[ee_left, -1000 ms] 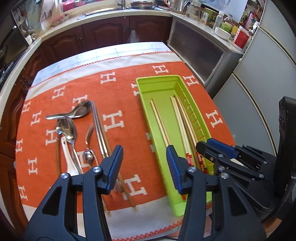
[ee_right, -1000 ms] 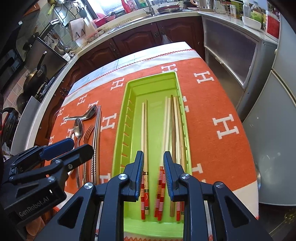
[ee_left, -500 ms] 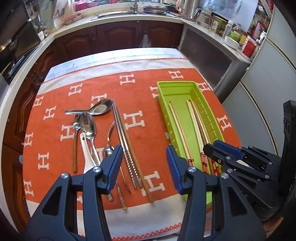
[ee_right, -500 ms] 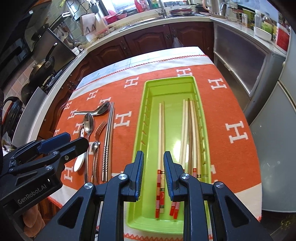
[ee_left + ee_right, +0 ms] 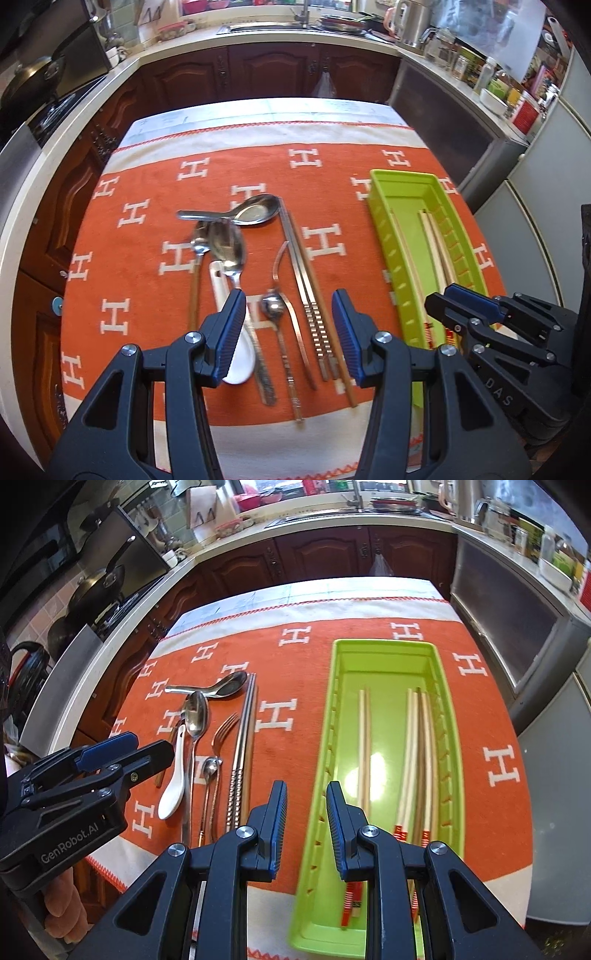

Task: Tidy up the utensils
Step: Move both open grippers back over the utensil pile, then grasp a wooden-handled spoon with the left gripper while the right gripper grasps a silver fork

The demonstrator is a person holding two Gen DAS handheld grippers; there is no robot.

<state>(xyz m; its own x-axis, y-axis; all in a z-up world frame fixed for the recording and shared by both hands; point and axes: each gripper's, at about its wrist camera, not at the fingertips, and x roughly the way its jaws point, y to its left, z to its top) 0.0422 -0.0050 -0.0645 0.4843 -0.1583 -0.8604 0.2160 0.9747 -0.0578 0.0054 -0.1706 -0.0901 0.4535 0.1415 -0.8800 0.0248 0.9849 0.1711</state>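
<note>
- While the left gripper hangs over loose cutlery, its jaws stand apart with nothing between them.
- Metal chopsticks, a fork, spoons and a white ladle spoon lie on the orange cloth.
- Beside them, the green tray holds wooden chopsticks.
- Above the tray's left wall, the right gripper has a narrow, empty gap.

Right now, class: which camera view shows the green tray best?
The right wrist view: the tray lies nearly whole, its floor and the chopsticks inside plainly visible. The left wrist view shows it skewed at the right edge, its near end hidden behind the right gripper.
</note>
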